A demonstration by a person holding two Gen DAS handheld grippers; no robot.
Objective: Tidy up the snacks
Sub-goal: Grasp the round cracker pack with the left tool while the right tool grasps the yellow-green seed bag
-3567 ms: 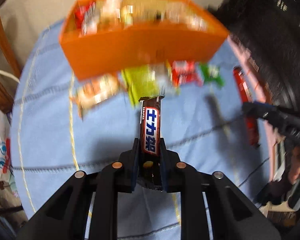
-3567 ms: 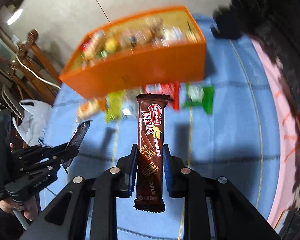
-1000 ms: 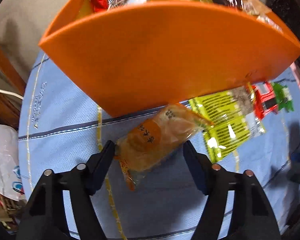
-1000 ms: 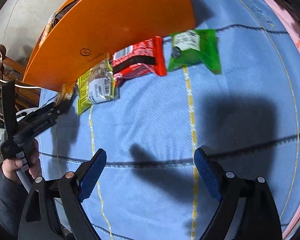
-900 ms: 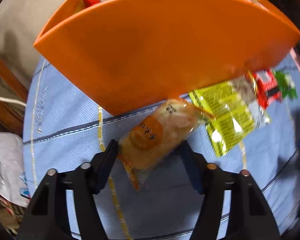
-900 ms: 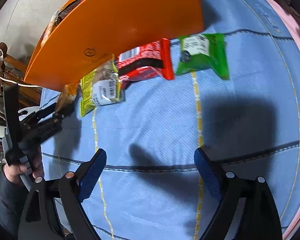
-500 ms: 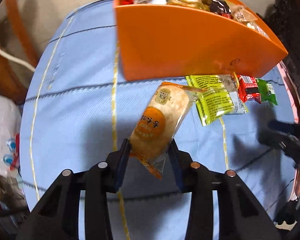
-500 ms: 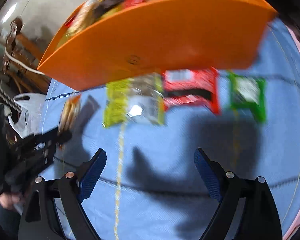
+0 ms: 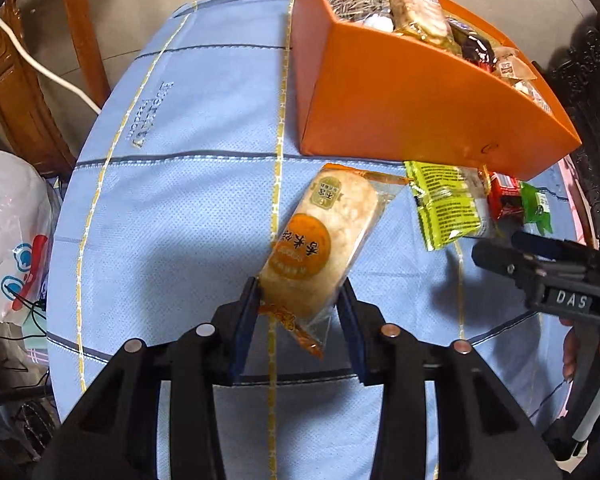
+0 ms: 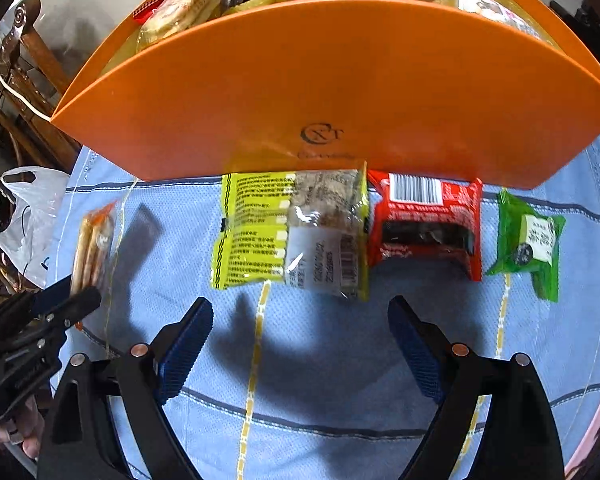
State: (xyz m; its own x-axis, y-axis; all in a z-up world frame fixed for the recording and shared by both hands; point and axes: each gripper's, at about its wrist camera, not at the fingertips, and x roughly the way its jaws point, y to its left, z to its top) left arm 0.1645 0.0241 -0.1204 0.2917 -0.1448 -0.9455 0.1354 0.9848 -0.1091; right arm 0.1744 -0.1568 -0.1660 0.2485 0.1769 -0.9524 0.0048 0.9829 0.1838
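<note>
My left gripper [image 9: 298, 294] is shut on an orange rice-cracker packet [image 9: 324, 236] and holds it above the blue cloth, left of the orange box [image 9: 412, 108]. The packet also shows edge-on in the right wrist view [image 10: 94, 244], held in the left gripper [image 10: 66, 294]. My right gripper [image 10: 300, 324] is open and empty, just short of a yellow-green snack packet [image 10: 288, 232] lying against the orange box [image 10: 332, 92]. A red packet [image 10: 424, 224] and a green packet [image 10: 528, 244] lie to its right.
The orange box holds several snacks [image 9: 416, 12]. The blue cloth [image 9: 180, 184] covers a round table. A wooden chair [image 9: 16, 92] and a white plastic bag [image 9: 12, 232] stand at the left. The right gripper [image 9: 548, 268] shows at the right edge.
My left gripper closed on the cracker packet, lifted it and drew back left from the box. My right gripper swung left and closer, now facing the yellow-green packet.
</note>
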